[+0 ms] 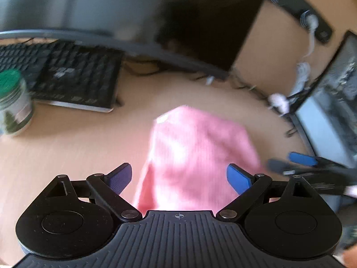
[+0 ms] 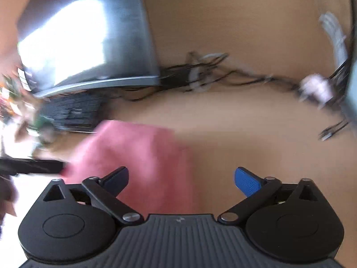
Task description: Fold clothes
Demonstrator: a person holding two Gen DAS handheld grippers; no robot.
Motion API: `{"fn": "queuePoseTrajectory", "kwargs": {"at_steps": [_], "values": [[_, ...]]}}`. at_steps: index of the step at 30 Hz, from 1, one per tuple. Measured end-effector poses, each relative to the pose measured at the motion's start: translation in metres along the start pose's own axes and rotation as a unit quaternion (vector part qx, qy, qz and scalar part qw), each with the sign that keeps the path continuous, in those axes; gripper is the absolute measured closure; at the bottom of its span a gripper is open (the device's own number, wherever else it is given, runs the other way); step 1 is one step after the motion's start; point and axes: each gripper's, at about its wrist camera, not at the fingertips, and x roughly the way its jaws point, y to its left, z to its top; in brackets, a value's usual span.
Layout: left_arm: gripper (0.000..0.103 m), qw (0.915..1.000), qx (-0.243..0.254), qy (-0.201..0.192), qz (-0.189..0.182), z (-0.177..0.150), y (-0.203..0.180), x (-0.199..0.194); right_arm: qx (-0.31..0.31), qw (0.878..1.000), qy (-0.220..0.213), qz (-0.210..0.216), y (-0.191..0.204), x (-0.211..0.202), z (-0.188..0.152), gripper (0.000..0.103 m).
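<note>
My 2 claws, both spread wide, holding nothing: left gripper (image 1: pixel 179 177) over the pink cloth (image 1: pixel 196 156) on the desk (image 1: pixel 67 151); right gripper (image 2: pixel 181 181) beside it. Left view alone shows a green-lidded jar (image 1: pixel 14 102).

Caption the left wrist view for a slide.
Open left gripper poised above a pink garment on the wooden desk, keyboard behind.

Light wooden desk (image 1: pixel 67 147); black keyboard (image 1: pixel 73 78) far left, monitor (image 2: pixel 84 38) behind it, tangled cables (image 2: pixel 212 71) far right.
</note>
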Motion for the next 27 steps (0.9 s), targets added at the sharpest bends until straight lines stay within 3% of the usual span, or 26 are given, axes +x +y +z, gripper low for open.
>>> {"fn": "queuePoseTrajectory", "kwargs": {"at_steps": [2, 7, 13, 17, 24, 27], "values": [[0.008, 0.9996, 0.014, 0.016, 0.017, -0.006, -0.005, 0.01, -0.009, 0.999, 0.037, 0.001, 0.009, 0.014, -0.008, 0.035], [0.017, 0.9991, 0.026, 0.027, 0.021, -0.016, -0.005, 0.013, -0.035, 0.998, 0.051, 0.016, 0.022, 0.035, -0.016, 0.047], [0.024, 0.9978, 0.007, 0.018, 0.063, -0.013, 0.032, 0.002, -0.11, 0.991, 0.04, 0.063, 0.073, 0.08, 0.002, 0.047], [0.026, 0.9962, -0.004, 0.01, 0.086, -0.005, 0.058, -0.004, -0.141, 0.987, 0.032, 0.063, 0.098, 0.104, 0.019, 0.044], [0.026, 0.9982, -0.005, 0.0, 0.06, 0.007, 0.069, -0.006, -0.142, 0.989, 0.021, 0.042, 0.092, 0.103, 0.031, 0.03], [0.024, 0.9984, 0.006, -0.035, 0.044, 0.015, 0.071, -0.028, -0.13, 0.991, -0.002, 0.035, 0.086, 0.083, 0.033, 0.029]]}}
